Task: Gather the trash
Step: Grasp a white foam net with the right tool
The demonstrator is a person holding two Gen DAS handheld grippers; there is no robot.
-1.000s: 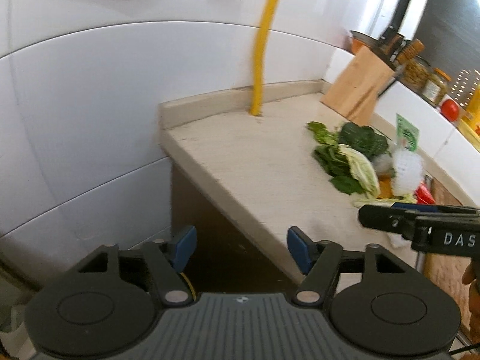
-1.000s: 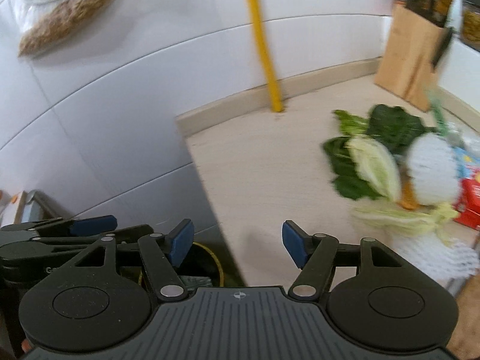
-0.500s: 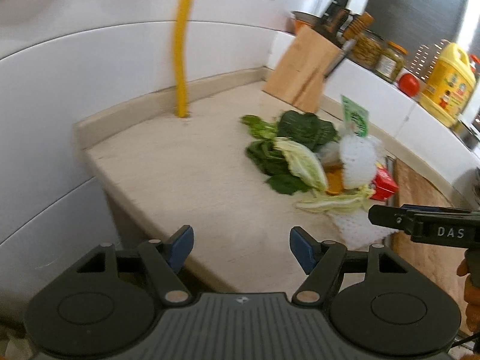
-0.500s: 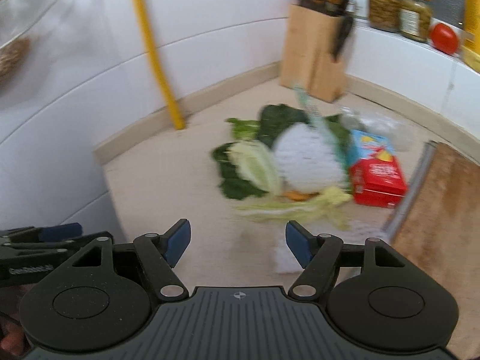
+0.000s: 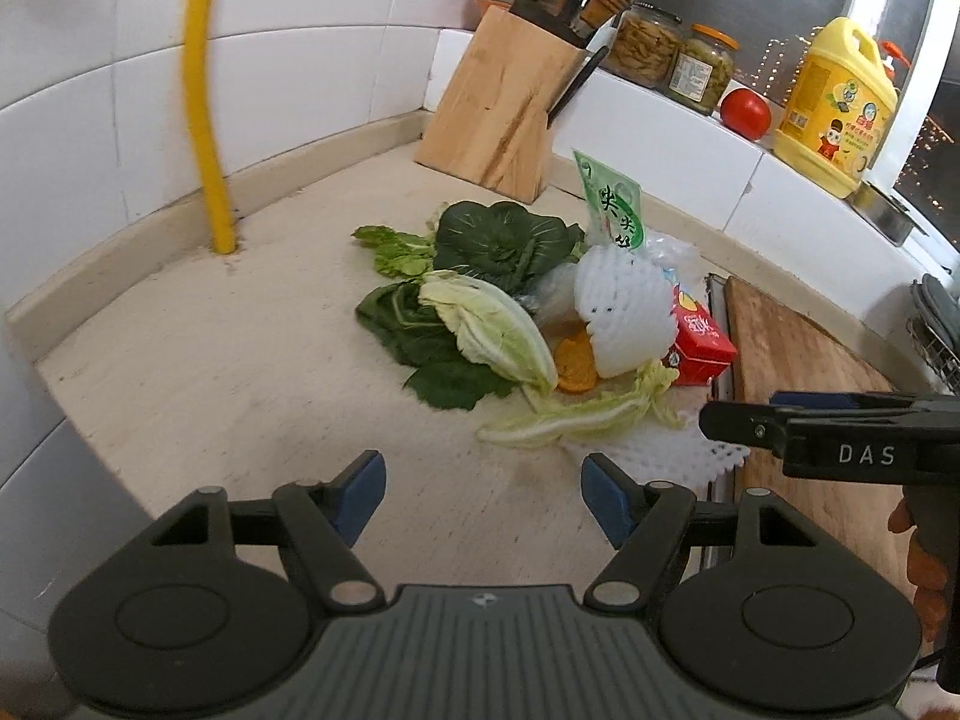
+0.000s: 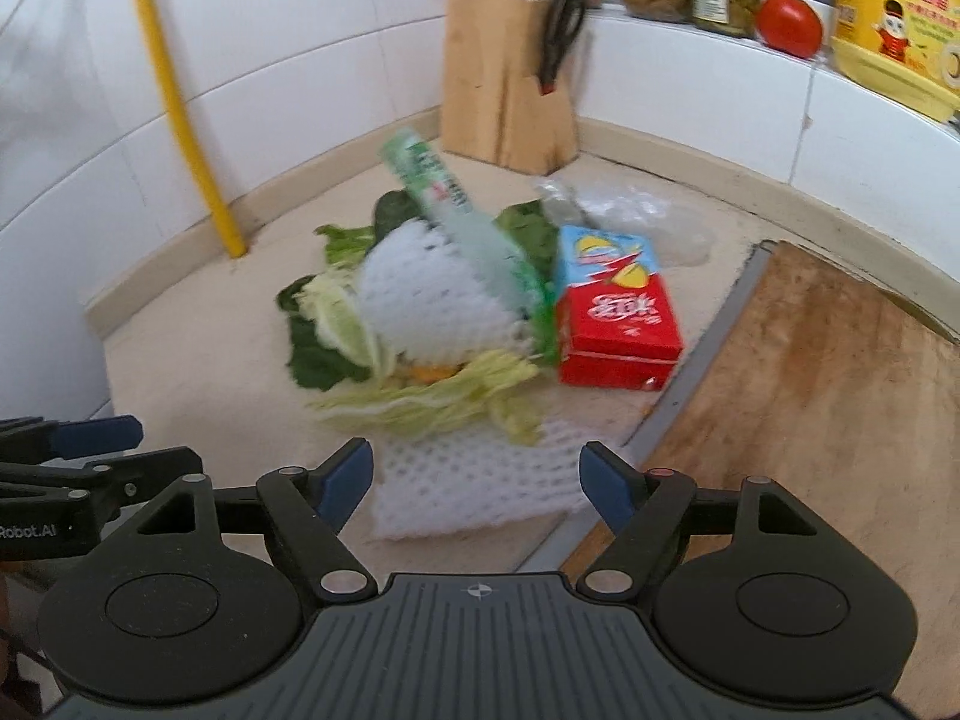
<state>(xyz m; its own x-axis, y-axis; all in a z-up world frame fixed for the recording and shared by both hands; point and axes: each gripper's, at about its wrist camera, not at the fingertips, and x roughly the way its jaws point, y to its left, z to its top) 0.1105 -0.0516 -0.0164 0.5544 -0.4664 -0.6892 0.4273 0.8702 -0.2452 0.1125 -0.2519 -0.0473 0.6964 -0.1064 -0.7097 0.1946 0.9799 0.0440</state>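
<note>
Nearest of all, the left gripper (image 5: 483, 483) has its blue pads spread wide with nothing between them, only bare counter (image 5: 240, 384) under it. The right gripper (image 6: 474, 480) is opening its jaws right now, and nothing is pinched in them; a flat white foam net (image 6: 474, 480) lies on the counter just below and past its tips. No trash is picked up yet, so the whole job is still to do, and I think the flat net is the easiest first grab for the right gripper. In the left view the trash pile (image 5: 528, 312) sits at about one o'clock, a little way ahead. It starts with a long, limp pale cabbage strip (image 5: 570, 417), then a crinkly cabbage leaf (image 5: 498, 330), an orange peel (image 5: 576, 363), and a puffy white foam sleeve (image 5: 624, 312) with a bumpy mesh skin. A hard red carton (image 5: 699, 339) with sharp corners sits at the pile's three o'clock side, just beside a worn wooden cutting board (image 5: 792, 342). Dark, soft greens (image 5: 501, 243) and a shiny green packet (image 5: 612, 204) are behind. Farthest, at twelve o'clock, stands a blocky wooden knife block (image 5: 498, 114).
</note>
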